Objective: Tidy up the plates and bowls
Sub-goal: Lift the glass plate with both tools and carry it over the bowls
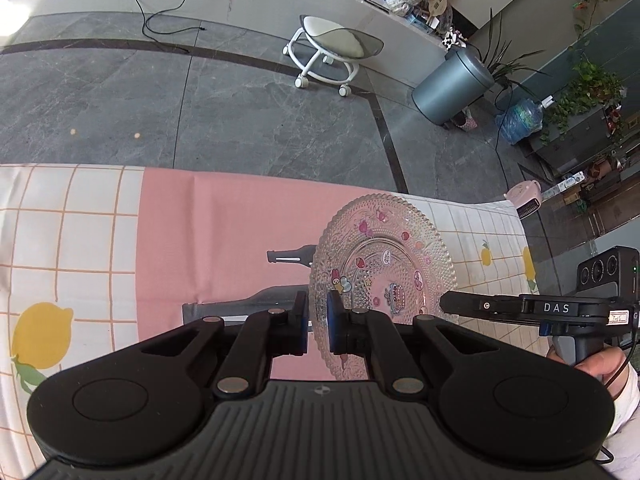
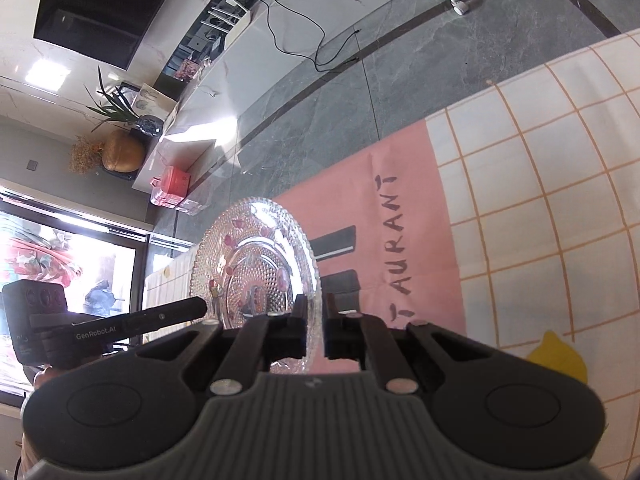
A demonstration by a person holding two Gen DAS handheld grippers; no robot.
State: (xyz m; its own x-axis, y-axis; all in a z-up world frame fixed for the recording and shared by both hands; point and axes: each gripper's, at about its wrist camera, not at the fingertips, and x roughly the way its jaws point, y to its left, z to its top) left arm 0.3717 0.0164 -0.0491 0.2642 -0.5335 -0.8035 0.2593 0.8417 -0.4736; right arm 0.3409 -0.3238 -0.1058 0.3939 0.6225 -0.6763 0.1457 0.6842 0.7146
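glass plate (image 1: 384,264) | pinched by left tool (image 1: 318,322) | right tool (image 2: 316,330)

Grey marble floor (image 1: 240,92), white stool (image 1: 332,48), perhaps a television (image 2: 100,8).

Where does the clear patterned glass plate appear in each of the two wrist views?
Left wrist view: the clear patterned glass plate is right of centre, its edge between the fingers.
Right wrist view: the plate is left of centre.
Shared landmark: the pink tablecloth panel.
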